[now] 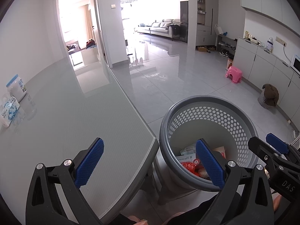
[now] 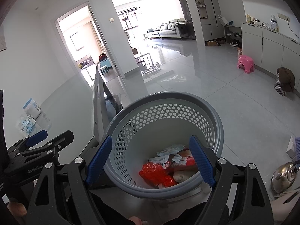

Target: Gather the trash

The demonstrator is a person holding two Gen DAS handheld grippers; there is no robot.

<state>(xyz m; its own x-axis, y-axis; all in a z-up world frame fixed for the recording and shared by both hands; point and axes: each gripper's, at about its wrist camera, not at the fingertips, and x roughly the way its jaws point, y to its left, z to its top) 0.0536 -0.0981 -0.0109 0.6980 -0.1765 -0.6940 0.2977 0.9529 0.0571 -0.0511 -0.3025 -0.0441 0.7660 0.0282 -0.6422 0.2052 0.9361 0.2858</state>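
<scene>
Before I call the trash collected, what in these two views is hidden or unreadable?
- Basket bottom: right wrist view, near rim and right gripper fingers cover part of the trash.
- Same trash, left wrist view: left gripper finger blocks most of it.
- Box print: too small to read.
- Table near left part: cut off by the frame edge and gripper body.
- Floor under the table: hidden.

A pale grey, glossy worktop with a rounded corner fills the lower left of the left wrist view. At its far left edge a white plastic jar with a light blue lid and a white-and-blue soft pack are seen, the pack just in front of the jar. The rest of the surface shown is bare, with the doorway reflected in it.
</scene>
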